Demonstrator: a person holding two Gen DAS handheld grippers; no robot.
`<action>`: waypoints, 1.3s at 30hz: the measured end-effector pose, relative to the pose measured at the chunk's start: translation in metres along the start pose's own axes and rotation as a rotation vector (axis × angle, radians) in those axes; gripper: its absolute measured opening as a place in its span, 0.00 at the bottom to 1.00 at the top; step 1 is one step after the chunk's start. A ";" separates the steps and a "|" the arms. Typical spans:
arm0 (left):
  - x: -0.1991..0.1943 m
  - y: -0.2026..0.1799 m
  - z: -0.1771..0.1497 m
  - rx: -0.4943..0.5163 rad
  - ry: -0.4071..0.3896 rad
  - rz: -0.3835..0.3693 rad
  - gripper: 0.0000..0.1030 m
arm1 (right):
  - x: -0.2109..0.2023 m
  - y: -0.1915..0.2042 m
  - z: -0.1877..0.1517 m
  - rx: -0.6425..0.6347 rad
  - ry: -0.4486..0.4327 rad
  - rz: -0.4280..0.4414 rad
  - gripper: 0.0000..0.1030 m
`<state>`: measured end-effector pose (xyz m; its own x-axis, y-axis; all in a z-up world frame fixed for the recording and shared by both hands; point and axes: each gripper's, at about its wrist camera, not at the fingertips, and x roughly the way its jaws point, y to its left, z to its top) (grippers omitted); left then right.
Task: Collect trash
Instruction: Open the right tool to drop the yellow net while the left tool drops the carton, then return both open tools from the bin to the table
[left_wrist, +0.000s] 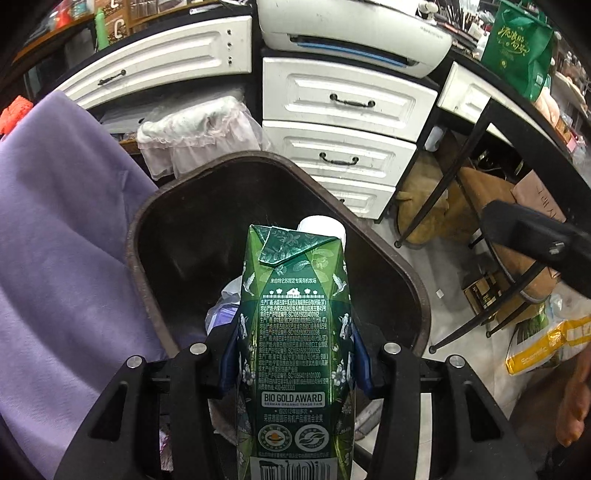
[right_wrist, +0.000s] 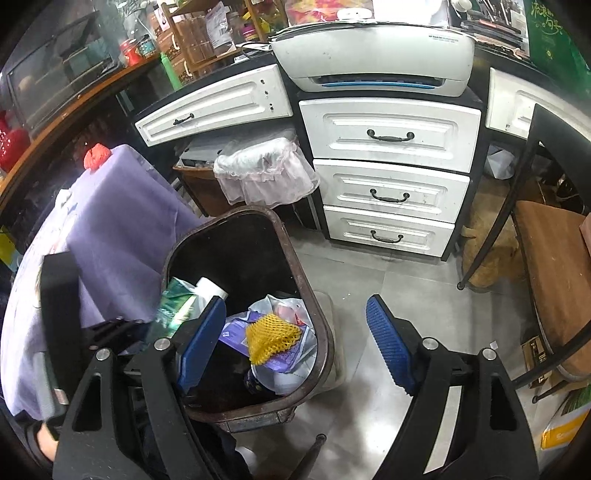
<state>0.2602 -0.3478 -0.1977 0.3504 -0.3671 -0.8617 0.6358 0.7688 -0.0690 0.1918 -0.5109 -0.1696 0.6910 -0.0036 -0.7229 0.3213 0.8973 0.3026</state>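
My left gripper is shut on a green milk carton with a white cap and holds it over the open dark brown trash bin. The carton also shows in the right wrist view, at the bin's left rim. The bin holds a plastic bag, a yellow foam net and purple packaging. My right gripper is open and empty, above the bin's right rim. Its left finger is over the bin and its right finger over the floor.
A purple cloth-covered table stands left of the bin. A white drawer unit with a printer on top is behind. A lace-covered stool, a black-framed wooden table and a yellow-white bag on the grey tile floor are around.
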 end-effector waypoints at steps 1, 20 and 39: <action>0.003 0.000 0.000 0.002 0.007 -0.001 0.47 | -0.001 0.000 0.000 0.001 -0.003 0.002 0.76; -0.041 0.001 0.001 0.048 -0.078 -0.005 0.81 | -0.012 -0.003 0.005 0.040 -0.047 0.036 0.76; -0.166 0.142 0.041 -0.042 -0.308 0.205 0.95 | 0.004 0.090 0.058 -0.100 -0.043 0.159 0.88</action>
<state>0.3206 -0.1989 -0.0444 0.6618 -0.3391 -0.6686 0.5050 0.8608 0.0633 0.2609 -0.4552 -0.1091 0.7554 0.1252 -0.6433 0.1413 0.9274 0.3464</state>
